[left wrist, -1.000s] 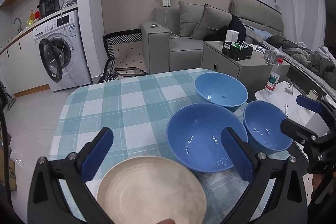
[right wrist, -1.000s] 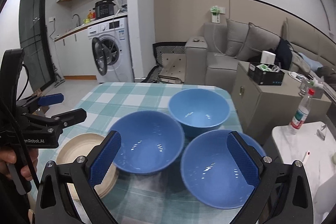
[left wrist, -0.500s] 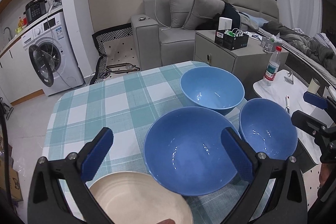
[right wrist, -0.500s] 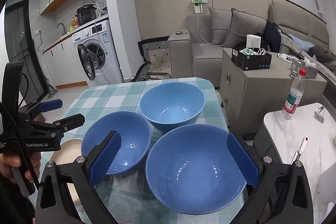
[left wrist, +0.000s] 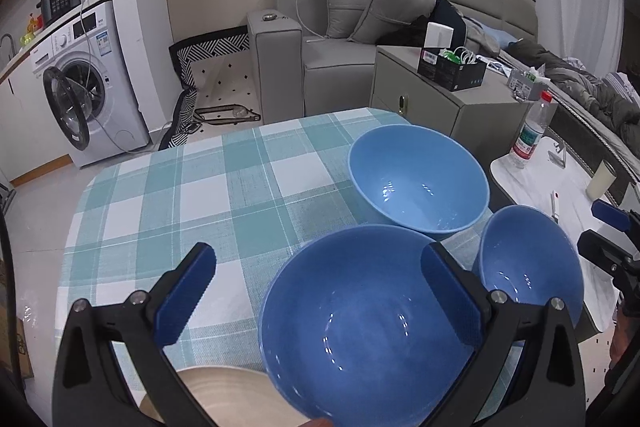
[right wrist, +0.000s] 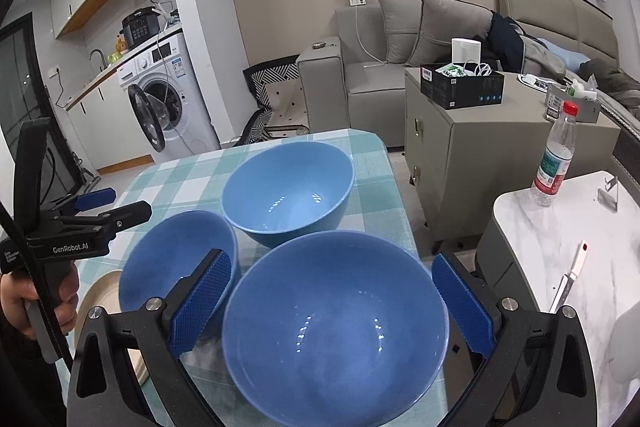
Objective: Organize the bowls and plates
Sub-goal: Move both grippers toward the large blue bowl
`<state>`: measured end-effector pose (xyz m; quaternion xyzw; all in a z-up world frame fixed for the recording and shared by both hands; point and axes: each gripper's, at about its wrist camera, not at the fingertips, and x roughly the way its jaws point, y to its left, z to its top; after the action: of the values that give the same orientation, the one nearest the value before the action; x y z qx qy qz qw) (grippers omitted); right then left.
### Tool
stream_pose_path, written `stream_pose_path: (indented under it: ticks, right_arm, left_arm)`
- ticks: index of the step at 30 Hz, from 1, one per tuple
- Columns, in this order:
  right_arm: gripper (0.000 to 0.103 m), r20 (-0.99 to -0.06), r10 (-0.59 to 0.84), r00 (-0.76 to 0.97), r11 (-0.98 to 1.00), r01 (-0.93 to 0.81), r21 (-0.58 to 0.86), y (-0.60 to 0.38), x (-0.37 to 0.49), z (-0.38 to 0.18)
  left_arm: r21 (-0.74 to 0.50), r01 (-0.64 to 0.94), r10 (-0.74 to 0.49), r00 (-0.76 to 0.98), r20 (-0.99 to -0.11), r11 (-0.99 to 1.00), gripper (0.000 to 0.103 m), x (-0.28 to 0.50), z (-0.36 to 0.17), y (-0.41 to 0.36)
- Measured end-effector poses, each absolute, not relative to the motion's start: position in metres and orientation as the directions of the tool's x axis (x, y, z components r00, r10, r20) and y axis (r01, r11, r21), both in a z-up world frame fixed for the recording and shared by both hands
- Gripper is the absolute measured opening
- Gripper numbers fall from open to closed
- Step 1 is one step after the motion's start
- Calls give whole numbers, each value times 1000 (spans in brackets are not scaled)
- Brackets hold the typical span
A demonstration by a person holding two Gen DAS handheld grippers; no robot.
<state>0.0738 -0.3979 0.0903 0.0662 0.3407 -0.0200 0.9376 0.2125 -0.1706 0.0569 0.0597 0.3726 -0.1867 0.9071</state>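
Showing an early stage of the sorting, the two wrist views look down on a counter (left wrist: 168,211) covered with a teal and white checked cloth. Three blue bowls sit separately on it, none nested. The far bowl (right wrist: 288,191) stands near the back right corner. The left bowl (left wrist: 368,323) lies in front of the left gripper (left wrist: 320,299), whose jaws are spread wide and hold nothing; one pad overlaps the bowl's right rim in the view, though contact cannot be confirmed. The right bowl (right wrist: 336,327) sits between the spread jaws of the right gripper (right wrist: 336,307), which also grip nothing. A beige plate (left wrist: 224,399) rests at the near edge of the counter, just beside the left bowl and partly hidden under it in the left view. A hand (right wrist: 24,303) holds the left gripper's handle. Judging by this layout, nothing has been stacked yet: gathering the bowls and placing the plate all remain.
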Motion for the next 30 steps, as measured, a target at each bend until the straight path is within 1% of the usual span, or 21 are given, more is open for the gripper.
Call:
stream_pose_path:
  ticks: [3, 6, 15, 19, 22, 30]
  right_arm:
    - [102, -654, 12, 756, 991, 77, 107, -404, 82, 87]
    - [102, -662, 55, 748, 987, 58, 148, -410, 92, 87]
    - [102, -692, 119, 712, 975, 46, 215, -423, 129, 86]
    - [102, -706, 130, 696, 971, 55, 233, -425, 145, 83]
    - [102, -731, 112, 673, 975, 66, 210, -424, 155, 78]
    - [101, -763, 96, 640, 976, 91, 200, -429, 180, 68]
  left_arm:
    - [-51, 380, -305, 647, -699, 924, 103, 222, 56, -172]
    - [-75, 374, -314, 635, -706, 924, 103, 233, 55, -174]
    - [-71, 385, -311, 608, -731, 920, 103, 263, 51, -189]
    - [-60, 394, -304, 595, -744, 917, 103, 275, 48, -197]
    - [-65, 399, -308, 583, -752, 915, 103, 283, 44, -202]
    - [-58, 424, -304, 542, -784, 904, 103, 304, 28, -218]
